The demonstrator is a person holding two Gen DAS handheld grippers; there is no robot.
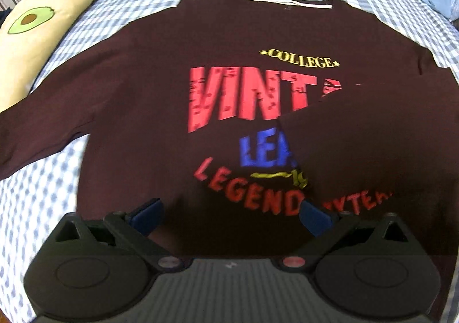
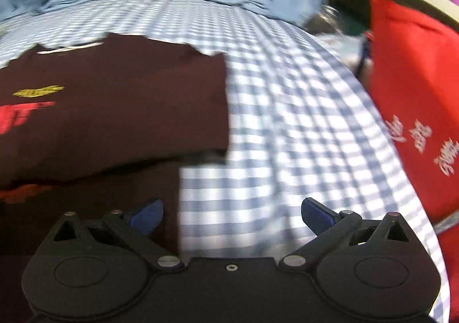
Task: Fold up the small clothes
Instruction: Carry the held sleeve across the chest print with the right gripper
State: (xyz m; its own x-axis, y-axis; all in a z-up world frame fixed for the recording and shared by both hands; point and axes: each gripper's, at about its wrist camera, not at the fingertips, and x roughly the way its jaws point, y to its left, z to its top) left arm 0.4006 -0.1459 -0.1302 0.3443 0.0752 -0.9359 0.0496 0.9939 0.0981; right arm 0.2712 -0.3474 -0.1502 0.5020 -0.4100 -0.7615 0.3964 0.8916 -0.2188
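Right sleeve (image 1: 373, 133) lies folded over the shirt (image 1: 149, 87); left sleeve (image 1: 37, 136) is not. Left gripper (image 1: 231, 215) and right gripper (image 2: 232, 215) hover with jaws wide, empty; next, likely grab that sleeve

Matt maroon cloth shirt (image 1: 137, 87) on woven checked cotton bedsheet (image 2: 287, 122).

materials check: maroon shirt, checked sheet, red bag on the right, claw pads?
Maroon shirt: soft matte knit, probably cotton jersey; lies limp, its print looks cracked.
Checked sheet: thin woven fabric, matte; the check seems woven in.
Red bag: smooth, with a faint sheen, likely synthetic or non-woven; blur leaves it open.
Blue pads on the left claw: matte, rubbery look.
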